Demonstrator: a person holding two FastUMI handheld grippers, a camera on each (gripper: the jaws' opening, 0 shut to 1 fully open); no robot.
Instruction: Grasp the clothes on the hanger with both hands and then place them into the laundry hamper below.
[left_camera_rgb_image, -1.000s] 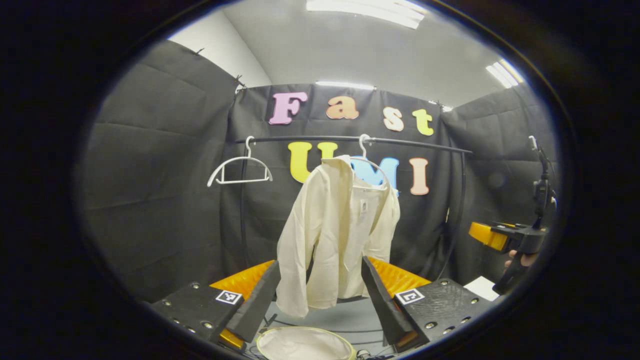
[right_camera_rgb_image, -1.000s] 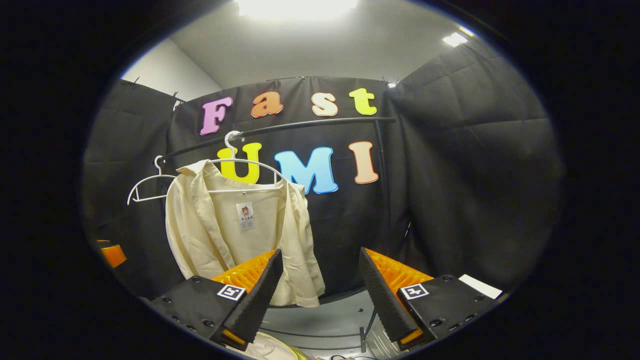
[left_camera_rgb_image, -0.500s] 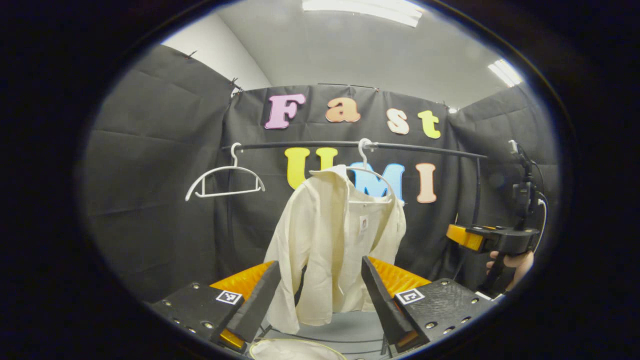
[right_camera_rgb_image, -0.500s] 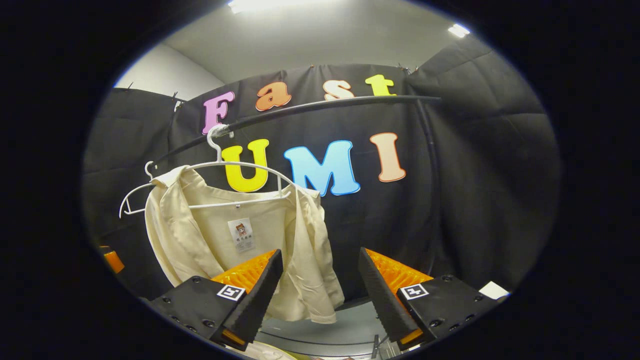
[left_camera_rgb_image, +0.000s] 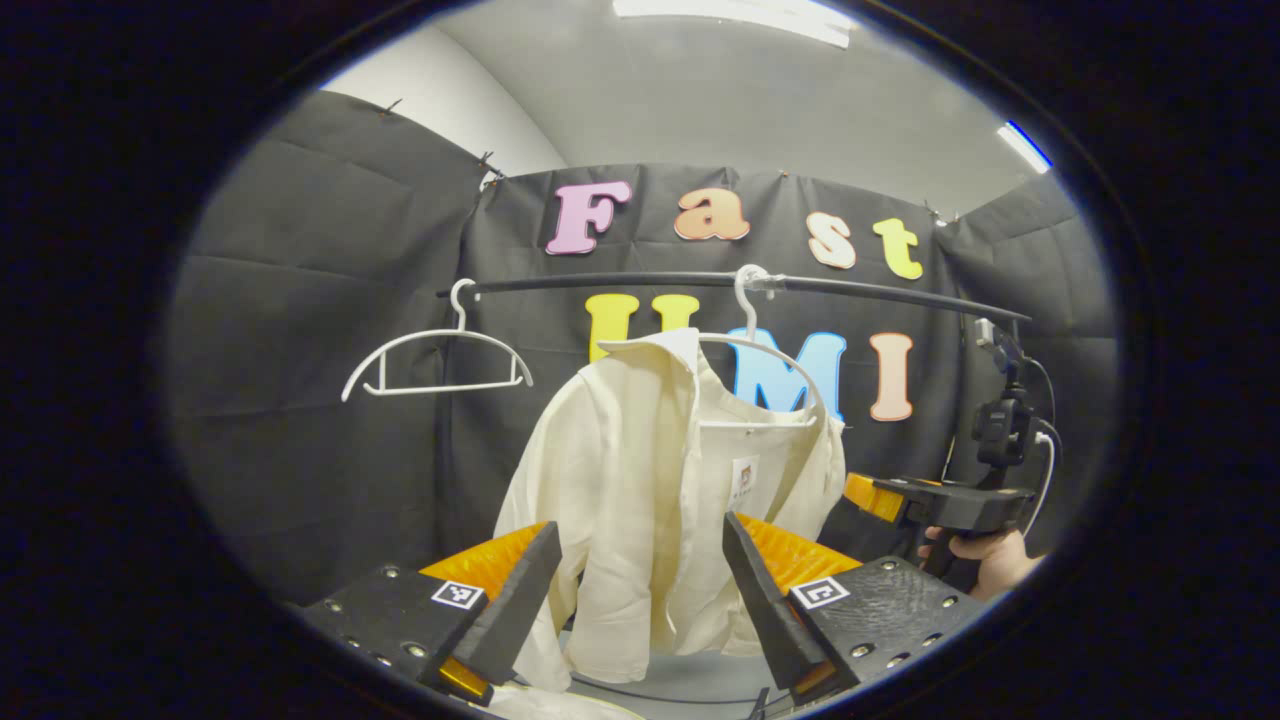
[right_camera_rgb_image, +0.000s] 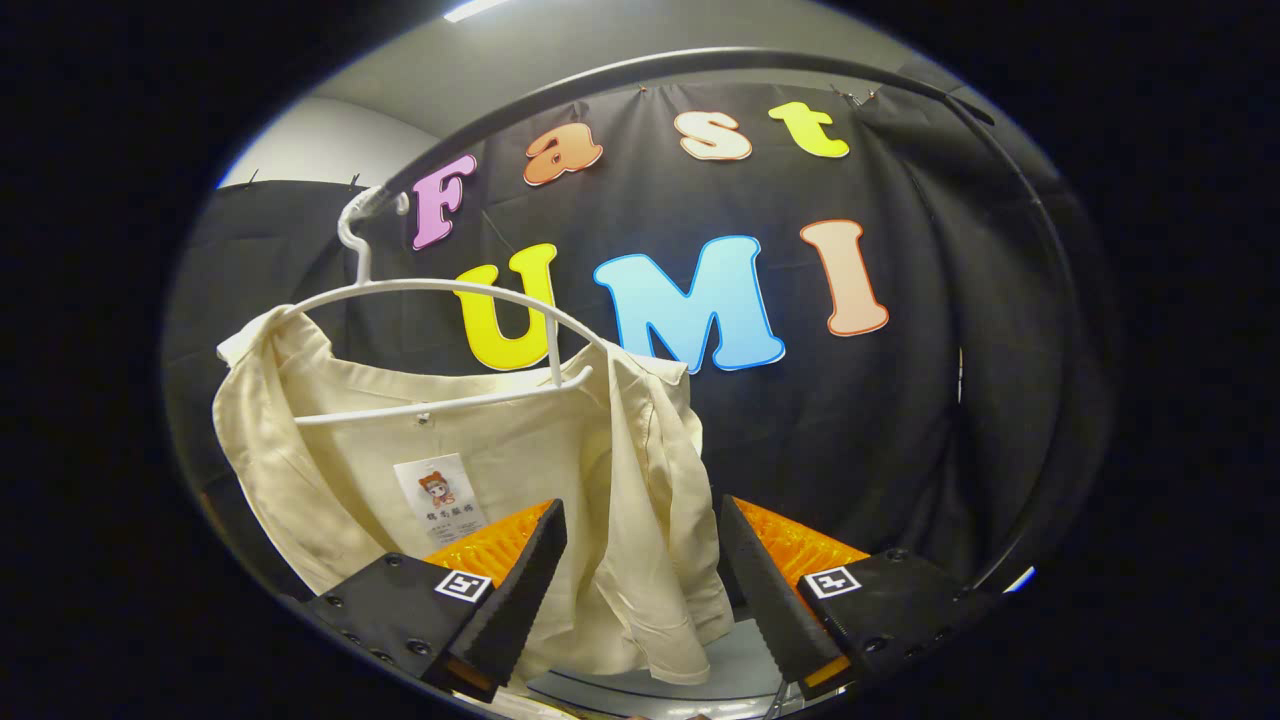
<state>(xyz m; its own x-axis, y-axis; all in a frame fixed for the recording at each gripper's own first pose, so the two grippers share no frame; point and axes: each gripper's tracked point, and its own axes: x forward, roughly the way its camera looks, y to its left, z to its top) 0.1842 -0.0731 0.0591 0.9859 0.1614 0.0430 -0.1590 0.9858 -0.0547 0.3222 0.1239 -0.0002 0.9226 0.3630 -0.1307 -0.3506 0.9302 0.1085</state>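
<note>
Cream shirt (left_camera_rgb_image: 660, 500) hanging on white hanger (left_camera_rgb_image: 770, 350), hooked over black rail (left_camera_rgb_image: 880, 293), centre of left gripper view. Draped unevenly: left shoulder and collar on hanger, right side slid low. 2nd white hanger (left_camera_rgb_image: 440, 350) bare, further left on same rail, well apart from shirt.

Left gripper (left_camera_rgb_image: 640, 590) near, low, fingers spread wide, nothing between them; shirt hem seen through the gap but further off, not touching. Right gripper (left_camera_rgb_image: 905, 500) seen at right of left gripper view, held by a hand (left_camera_rgb_image: 985, 558), tip just beside shirt's right edge; contact cannot be told.

Right gripper view: right gripper (right_camera_rgb_image: 640, 590) fingers wide apart, holding nothing. Shirt (right_camera_rgb_image: 560, 500) left of centre, its right sleeve hanging in line with the finger gap, beyond the tips. Hanger (right_camera_rgb_image: 450, 300) and rail (right_camera_rgb_image: 700, 65) close above. Label (right_camera_rgb_image: 440, 497) visible inside collar.

Pale rim at bottom edge of left gripper view, possibly hamper; too cropped to tell.
</note>
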